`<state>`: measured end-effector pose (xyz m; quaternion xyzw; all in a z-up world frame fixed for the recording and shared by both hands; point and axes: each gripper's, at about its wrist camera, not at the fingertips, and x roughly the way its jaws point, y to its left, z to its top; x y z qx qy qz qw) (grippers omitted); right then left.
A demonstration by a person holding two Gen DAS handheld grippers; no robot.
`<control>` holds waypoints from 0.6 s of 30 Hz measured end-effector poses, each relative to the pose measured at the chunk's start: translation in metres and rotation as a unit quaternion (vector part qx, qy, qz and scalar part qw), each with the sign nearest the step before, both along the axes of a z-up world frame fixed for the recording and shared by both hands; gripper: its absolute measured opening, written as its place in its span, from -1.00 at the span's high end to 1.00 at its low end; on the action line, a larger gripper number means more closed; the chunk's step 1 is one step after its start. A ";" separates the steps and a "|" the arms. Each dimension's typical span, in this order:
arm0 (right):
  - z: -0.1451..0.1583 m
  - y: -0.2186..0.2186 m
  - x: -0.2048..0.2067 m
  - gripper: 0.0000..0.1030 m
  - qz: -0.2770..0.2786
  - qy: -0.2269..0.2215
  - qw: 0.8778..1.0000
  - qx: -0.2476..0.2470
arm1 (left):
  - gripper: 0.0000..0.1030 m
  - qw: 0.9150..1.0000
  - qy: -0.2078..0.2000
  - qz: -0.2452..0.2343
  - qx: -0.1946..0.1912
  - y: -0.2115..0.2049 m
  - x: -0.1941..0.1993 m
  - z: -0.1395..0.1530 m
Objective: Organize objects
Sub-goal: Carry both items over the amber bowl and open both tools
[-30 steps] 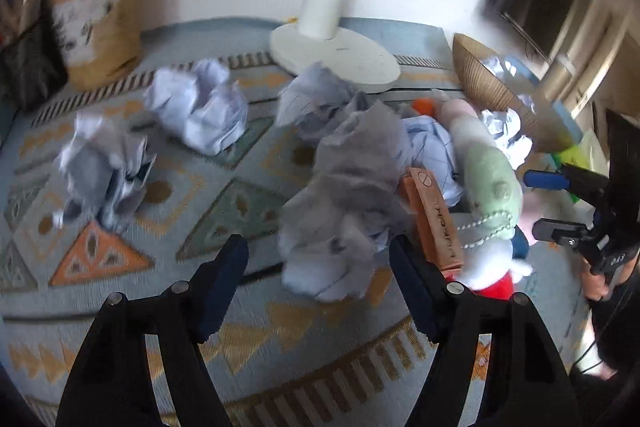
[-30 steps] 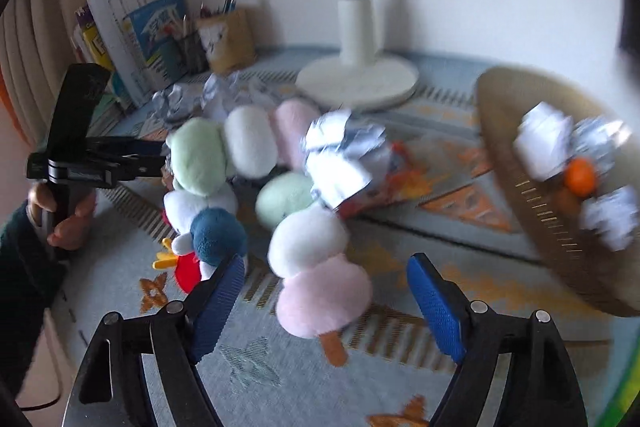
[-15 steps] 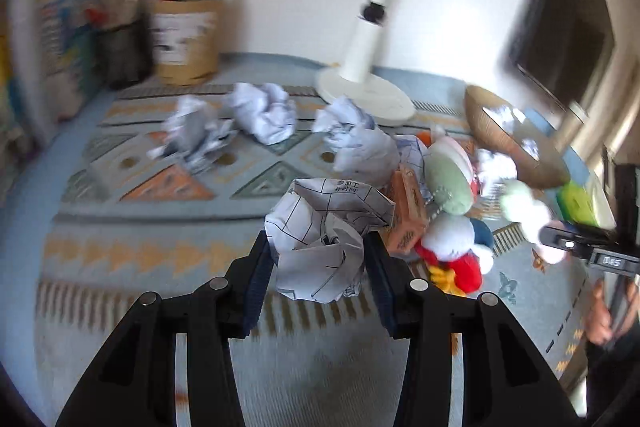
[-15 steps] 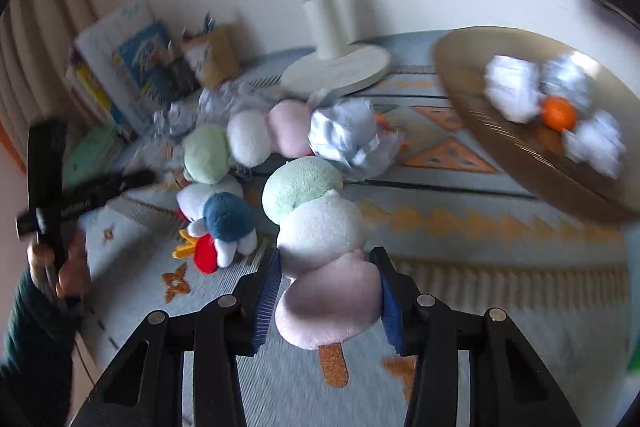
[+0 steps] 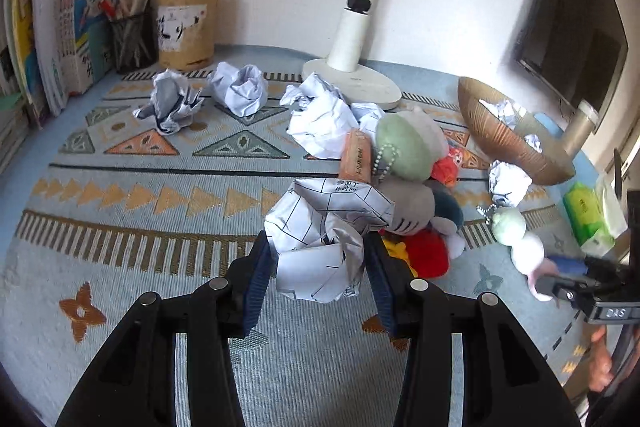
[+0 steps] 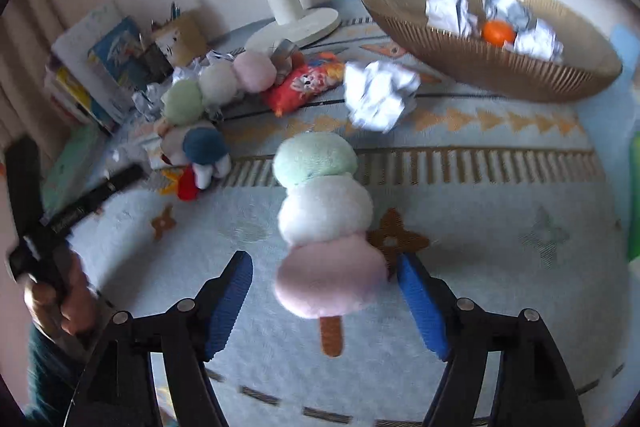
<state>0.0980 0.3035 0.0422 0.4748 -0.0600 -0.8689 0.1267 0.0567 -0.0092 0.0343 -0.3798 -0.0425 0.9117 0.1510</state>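
Note:
My left gripper (image 5: pixel 318 275) is shut on a crumpled paper ball (image 5: pixel 324 239) with printed lines and holds it above the rug. My right gripper (image 6: pixel 324 287) is open. A plush dango skewer (image 6: pixel 324 219), green, white and pink balls on a brown stick, lies on the rug between its blue pads without touching them. The same skewer shows small at the right of the left wrist view (image 5: pixel 516 235). A ribbed wooden bowl (image 6: pixel 460 39) holds several paper balls and an orange ball (image 6: pixel 498 31).
More paper balls (image 5: pixel 240 89) lie on the patterned rug (image 5: pixel 120 207). A second dango plush (image 6: pixel 218 83), a blue-headed plush (image 6: pixel 200 155) and a red snack bag (image 6: pixel 304 83) lie mid-rug. A white lamp base (image 5: pixel 352 83), pen holders (image 5: pixel 188 27) and books (image 5: pixel 76 23) stand at the back.
My left gripper closed on the paper ball and lifted it back toward me. My right gripper closed on the dango skewer, carried it nearer, then opened and let it go on the rug.

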 end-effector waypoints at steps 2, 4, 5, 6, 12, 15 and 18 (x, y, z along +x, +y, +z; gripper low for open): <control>-0.002 -0.005 -0.005 -0.43 0.007 0.012 0.999 0.033 | 0.17 1.000 -0.001 -0.003 -0.008 0.004 0.001 -0.001; -0.002 -0.014 -0.010 -0.42 0.023 0.021 0.998 0.051 | 0.17 1.000 0.003 -0.008 -0.010 0.006 0.004 0.000; -0.002 -0.017 -0.011 -0.42 0.025 0.025 0.998 0.056 | 0.17 1.000 0.005 -0.012 -0.009 0.007 0.005 0.000; -0.003 -0.020 -0.012 -0.42 0.025 0.028 0.997 0.064 | 0.17 1.000 0.004 -0.013 -0.010 0.007 0.005 0.000; -0.007 -0.028 -0.008 0.06 0.014 0.049 0.994 0.100 | 0.17 1.000 0.002 -0.008 -0.015 0.009 0.005 -0.001; -0.004 -0.030 0.000 0.09 0.040 0.042 0.996 0.072 | 0.17 1.000 0.013 0.000 -0.023 0.012 0.014 0.003; 0.011 -0.025 0.010 0.09 0.058 0.041 0.997 0.017 | 0.17 1.000 0.008 -0.016 0.003 0.027 0.036 0.006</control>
